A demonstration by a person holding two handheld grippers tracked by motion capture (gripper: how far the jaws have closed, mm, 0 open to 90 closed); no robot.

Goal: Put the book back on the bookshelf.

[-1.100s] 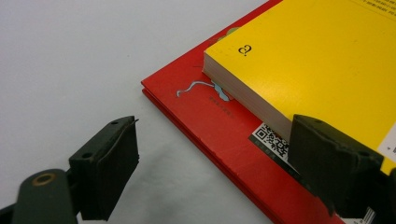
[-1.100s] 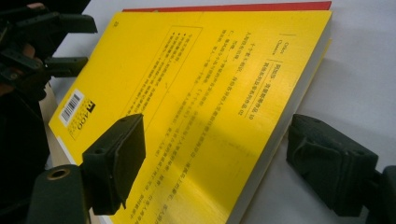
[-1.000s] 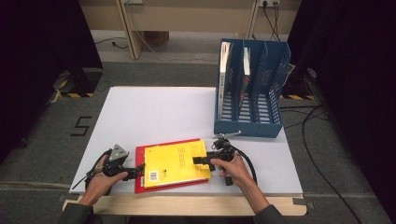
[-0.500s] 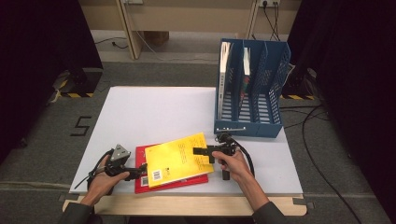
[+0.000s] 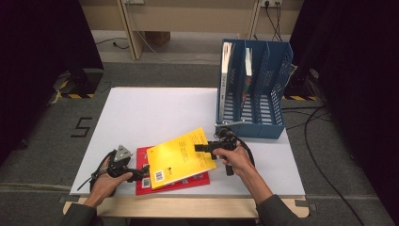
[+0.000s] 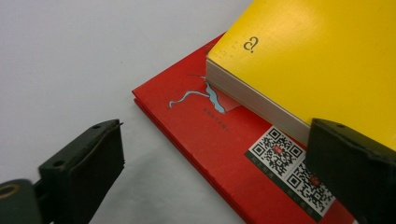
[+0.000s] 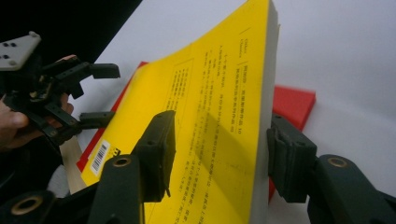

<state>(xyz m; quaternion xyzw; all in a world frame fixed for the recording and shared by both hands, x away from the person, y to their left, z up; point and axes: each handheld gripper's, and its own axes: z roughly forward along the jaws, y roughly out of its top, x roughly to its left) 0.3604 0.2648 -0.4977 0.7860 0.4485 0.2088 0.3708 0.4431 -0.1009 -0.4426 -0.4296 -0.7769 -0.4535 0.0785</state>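
The right gripper [image 5: 203,147] has its jaws clamped across the thickness of a yellow book [image 5: 181,157], having just been closing on it; in the right gripper view one pad lies on the cover [image 7: 205,140] and the other seems to press the underside, though that contact is partly hidden. The book is tilted, its right edge raised, its lower left corner resting on a red book [image 5: 143,181] that lies flat on the white table [image 5: 155,110]. The left gripper [image 5: 143,170] sits at the red book's left edge, jaws wide apart after just opening, gripping nothing. A blue file rack [image 5: 254,120] stands at the table's far right
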